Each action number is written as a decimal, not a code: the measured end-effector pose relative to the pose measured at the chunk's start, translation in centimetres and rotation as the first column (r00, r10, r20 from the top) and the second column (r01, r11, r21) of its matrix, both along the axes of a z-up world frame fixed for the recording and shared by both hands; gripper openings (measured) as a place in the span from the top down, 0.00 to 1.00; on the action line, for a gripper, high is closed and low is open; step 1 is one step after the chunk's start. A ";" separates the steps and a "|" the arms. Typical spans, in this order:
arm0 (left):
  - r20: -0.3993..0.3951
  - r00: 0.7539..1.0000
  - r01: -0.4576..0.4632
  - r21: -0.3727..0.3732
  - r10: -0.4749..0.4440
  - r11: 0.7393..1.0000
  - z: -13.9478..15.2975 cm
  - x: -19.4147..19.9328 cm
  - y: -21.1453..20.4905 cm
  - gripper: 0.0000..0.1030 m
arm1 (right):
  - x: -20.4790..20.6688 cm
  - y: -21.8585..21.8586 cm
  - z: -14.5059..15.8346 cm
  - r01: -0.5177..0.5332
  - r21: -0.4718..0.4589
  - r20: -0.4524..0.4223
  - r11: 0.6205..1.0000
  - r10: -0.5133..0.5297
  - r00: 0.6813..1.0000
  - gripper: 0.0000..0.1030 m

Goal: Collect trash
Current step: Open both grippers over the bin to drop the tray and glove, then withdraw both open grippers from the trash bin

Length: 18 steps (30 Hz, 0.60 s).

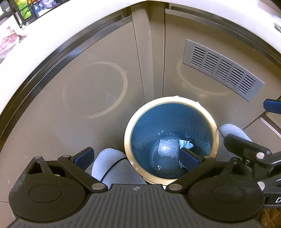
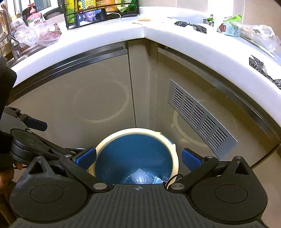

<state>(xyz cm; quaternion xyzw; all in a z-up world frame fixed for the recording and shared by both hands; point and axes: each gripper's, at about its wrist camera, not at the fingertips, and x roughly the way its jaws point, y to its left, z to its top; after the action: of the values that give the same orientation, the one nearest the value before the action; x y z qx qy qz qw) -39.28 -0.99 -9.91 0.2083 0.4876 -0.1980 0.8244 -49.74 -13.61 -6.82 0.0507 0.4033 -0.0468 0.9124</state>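
A round trash bin (image 1: 213, 123) with a cream rim and a blue liner stands on the floor in the corner under the counter. At its bottom lie a clear plastic box (image 1: 167, 149) and a crumpled scrap of paper (image 1: 186, 143). My left gripper (image 1: 137, 157) hangs open above the bin's near rim, nothing between its blue pads. In the right wrist view the same bin (image 2: 108, 142) sits right below my right gripper (image 2: 138, 157), which stands wide open and empty. The clear box (image 2: 140, 178) shows at the bin's bottom. The left gripper (image 2: 35, 123) shows at the left edge.
Beige cabinet doors meet in the corner behind the bin, one with a metal vent grille (image 2: 200, 115). A white counter (image 2: 105, 40) above carries a phone (image 2: 90, 16), bottles and plastic bags (image 2: 36, 33). Grey slippers (image 1: 112, 163) stand beside the bin.
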 end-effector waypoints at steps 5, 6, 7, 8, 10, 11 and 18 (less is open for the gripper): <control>0.002 1.000 -0.001 0.002 0.001 1.000 -0.1 0.0 -0.1 0.00 | 0.0 0.0 0.0 0.001 0.000 -0.002 1.000 -0.001 1.000 0.00; 0.000 1.000 -0.002 0.002 0.002 1.000 -0.1 0.0 -0.1 0.00 | 0.0 0.0 0.0 0.001 0.000 -0.003 1.000 -0.001 1.000 0.00; -0.001 1.000 -0.002 0.003 0.002 1.000 -0.1 0.0 -0.1 0.00 | 0.0 0.0 -0.1 0.000 0.000 -0.005 1.000 0.000 1.000 0.00; -0.002 1.000 -0.001 0.003 0.001 1.000 -0.2 0.1 0.0 0.00 | 0.0 0.0 -0.1 -0.001 0.001 -0.006 1.000 0.001 1.000 0.00; -0.004 1.000 -0.002 0.005 0.002 1.000 -0.2 0.1 0.0 0.00 | 0.1 0.0 -0.2 -0.001 0.003 -0.008 1.000 0.002 1.000 0.00; -0.004 1.000 -0.001 0.005 0.001 1.000 -0.3 0.1 0.0 0.00 | 0.1 -0.1 -0.2 -0.001 0.005 -0.009 1.000 0.001 1.000 0.00; -0.004 1.000 0.001 0.005 -0.001 1.000 -0.3 0.2 0.0 0.00 | 0.3 -0.5 -0.6 0.006 0.022 -0.023 1.000 -0.006 1.000 0.00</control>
<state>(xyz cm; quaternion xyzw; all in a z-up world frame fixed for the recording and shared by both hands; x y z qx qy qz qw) -39.12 -0.95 -10.25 0.2104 0.4896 -0.1974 0.8229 -49.44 -14.09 -7.38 0.0613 0.4140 -0.0457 0.9071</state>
